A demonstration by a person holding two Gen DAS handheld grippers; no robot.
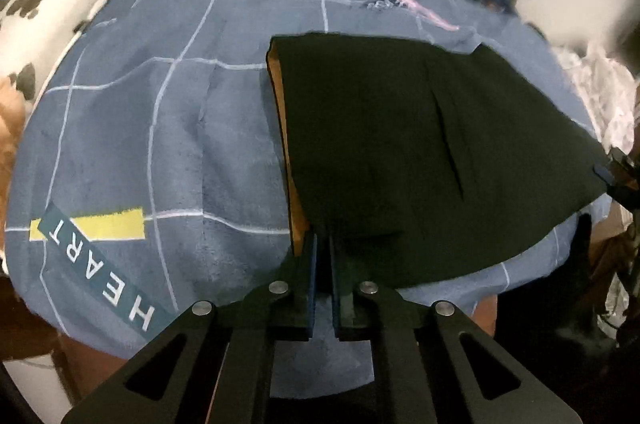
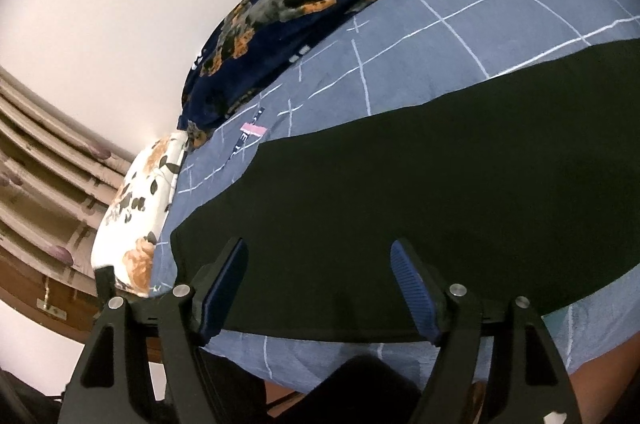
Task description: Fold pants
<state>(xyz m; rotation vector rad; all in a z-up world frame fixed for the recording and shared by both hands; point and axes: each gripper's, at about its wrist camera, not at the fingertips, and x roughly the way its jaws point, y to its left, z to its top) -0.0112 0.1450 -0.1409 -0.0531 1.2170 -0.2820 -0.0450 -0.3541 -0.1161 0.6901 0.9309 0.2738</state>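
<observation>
Black pants [image 1: 400,144] lie flat on a blue grid-patterned bedsheet [image 1: 160,144], with an orange lining [image 1: 282,120] showing along their left edge. My left gripper [image 1: 322,242] points steeply down at the near left corner of the pants and is shut, its tips pinching the fabric edge. In the right wrist view the pants [image 2: 400,184] stretch across the sheet [image 2: 440,36]. My right gripper [image 2: 320,258] stands open above their near edge, its blue pads apart, with cloth below them and nothing pinched.
A navy blanket with orange patches [image 2: 280,24] is bunched at the far side of the bed. A white floral pillow [image 2: 136,208] lies at the bed's end by a curtain [image 2: 40,144]. Crumpled white fabric [image 1: 600,96] sits beyond the pants' right end.
</observation>
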